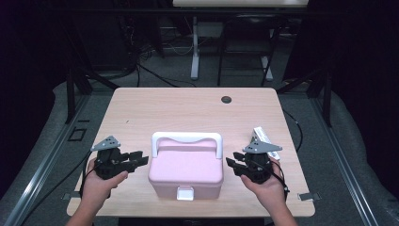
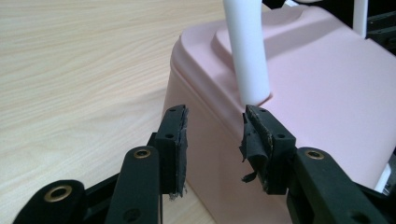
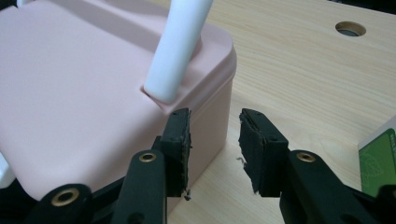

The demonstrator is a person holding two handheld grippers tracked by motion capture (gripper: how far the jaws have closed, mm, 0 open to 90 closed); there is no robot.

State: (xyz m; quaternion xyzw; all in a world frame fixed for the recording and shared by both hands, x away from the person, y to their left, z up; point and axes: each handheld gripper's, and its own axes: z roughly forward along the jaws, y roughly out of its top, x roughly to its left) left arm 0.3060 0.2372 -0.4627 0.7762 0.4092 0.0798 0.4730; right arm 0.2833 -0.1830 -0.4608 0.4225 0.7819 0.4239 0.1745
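From above, my left gripper (image 1: 141, 157) and right gripper (image 1: 231, 163) flank the pink box (image 1: 186, 170) mid-table, jaws parted and empty; my gripper views show its white handle (image 2: 246, 51), and a green-printed carton (image 3: 379, 161) without readable writing.

Both forearms enter from the near edge, the left gripper (image 1: 139, 159) and right gripper (image 1: 232, 164) held low in the hands, pointing inward toward each other, jaws parted and gripping nothing
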